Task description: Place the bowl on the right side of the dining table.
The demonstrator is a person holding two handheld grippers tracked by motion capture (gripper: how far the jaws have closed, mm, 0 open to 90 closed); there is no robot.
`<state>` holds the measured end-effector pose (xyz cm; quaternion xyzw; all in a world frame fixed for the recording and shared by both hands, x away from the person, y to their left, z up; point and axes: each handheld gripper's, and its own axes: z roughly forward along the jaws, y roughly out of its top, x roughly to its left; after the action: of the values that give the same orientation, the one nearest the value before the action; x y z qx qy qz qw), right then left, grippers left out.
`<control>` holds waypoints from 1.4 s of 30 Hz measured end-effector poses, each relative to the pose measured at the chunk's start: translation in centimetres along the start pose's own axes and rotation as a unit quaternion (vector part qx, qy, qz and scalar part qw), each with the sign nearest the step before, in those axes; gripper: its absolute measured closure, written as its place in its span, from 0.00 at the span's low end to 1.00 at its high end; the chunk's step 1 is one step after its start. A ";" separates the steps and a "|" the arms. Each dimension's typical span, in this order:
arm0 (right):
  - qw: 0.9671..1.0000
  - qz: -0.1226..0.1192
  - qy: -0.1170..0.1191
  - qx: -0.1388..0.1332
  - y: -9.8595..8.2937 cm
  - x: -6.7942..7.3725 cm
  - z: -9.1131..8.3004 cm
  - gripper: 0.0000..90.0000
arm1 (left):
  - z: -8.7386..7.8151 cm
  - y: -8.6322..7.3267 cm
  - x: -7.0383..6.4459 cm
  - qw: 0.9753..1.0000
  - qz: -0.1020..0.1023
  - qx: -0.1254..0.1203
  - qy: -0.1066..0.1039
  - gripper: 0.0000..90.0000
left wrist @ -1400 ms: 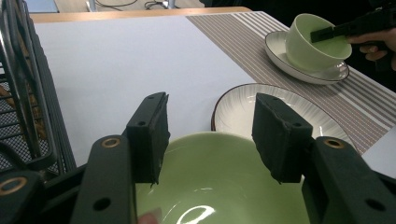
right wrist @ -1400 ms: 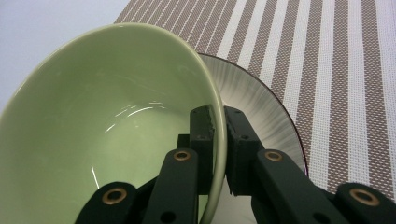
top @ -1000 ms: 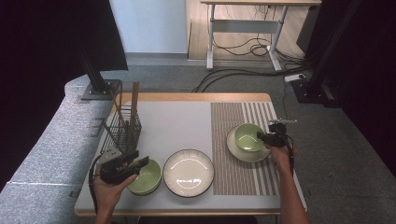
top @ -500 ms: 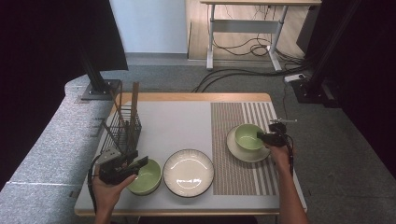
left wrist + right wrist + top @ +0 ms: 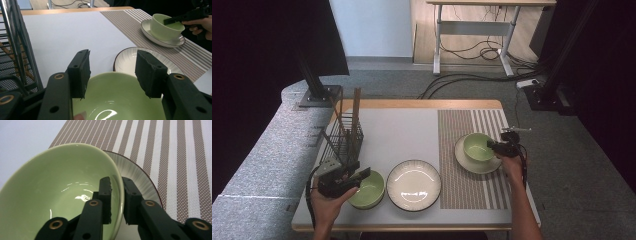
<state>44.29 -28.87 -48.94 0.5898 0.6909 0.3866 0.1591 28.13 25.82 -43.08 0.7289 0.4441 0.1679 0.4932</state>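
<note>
Right bowl pinched at its rim, left bowl not yet gripped.

My right gripper [image 5: 116, 195] is closed on the rim of the green bowl [image 5: 477, 147] sitting on the plate [image 5: 472, 166] on the striped mat near the table's right edge. My left gripper [image 5: 112, 72] hangs wide open, holding nothing, over the second bowl [image 5: 368, 189] by the front-left corner. Next, I judge, lift the right bowl straight up and keep it level.

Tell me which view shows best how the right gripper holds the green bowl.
The right gripper view: its fingers pinch the green bowl rim, one inside, one outside. The high view shows the right gripper small; the left gripper view, far off.
</note>
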 end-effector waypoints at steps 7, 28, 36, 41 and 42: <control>1.000 -0.004 -0.014 -0.025 0.1 0.2 -1.0 0.69 | -0.2 0.1 0.0 1.000 0.001 -0.003 0.000 0.51; 0.993 -0.048 0.051 -0.099 -0.1 4.4 -3.5 0.55 | -0.1 0.1 0.0 1.000 0.001 -0.001 -0.002 0.50; 0.989 -0.076 0.086 -0.095 -0.3 7.0 -2.8 0.55 | -0.1 0.1 -0.1 1.000 0.001 0.000 -0.002 0.50; 0.987 -0.078 0.107 -0.094 -0.6 8.0 -2.2 0.54 | 0.0 0.0 0.0 1.000 0.001 0.000 -0.002 0.50; 0.986 -0.080 0.111 -0.096 -0.6 8.1 -2.1 0.54 | 0.0 0.0 0.0 1.000 0.000 0.000 -0.002 0.50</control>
<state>40.38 -21.95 -46.11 0.4678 0.7089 0.5004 0.1682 28.12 25.84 -43.03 0.7293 0.4429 0.1668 0.4941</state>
